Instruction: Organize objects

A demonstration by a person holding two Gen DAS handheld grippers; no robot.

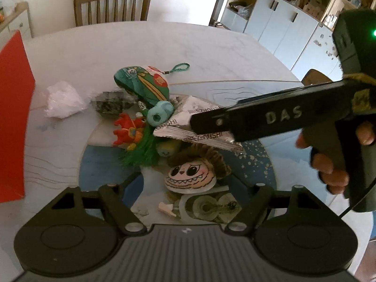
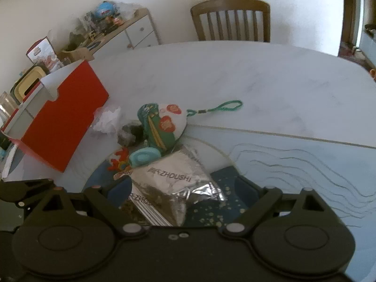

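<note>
Two wrist views of a pale desk [image 2: 258, 75] w/ a toy pile near its middle. The right tongs [image 1: 199, 123] reach into the pile at a stack of silver foil packets [image 2: 174, 176]; tips look closed on the stack's edge, but the actual pinch is hidden. The left tongs hang above a grinning doll [image 1: 190, 176]; their fingertips aren't in view, so can't tell their gap.

Foil packets: likely light, thin, crinkly, slick; probably best pinched flat across the stacked edge. Green plush [image 2: 162, 124] is soft, w/ a cord loop [image 2: 223, 107] as an easy hold.

Red box [image 2: 61, 127] stands open at far left, just beside a white wad [image 2: 108, 119]. Open desk lies beyond and to the right.
</note>
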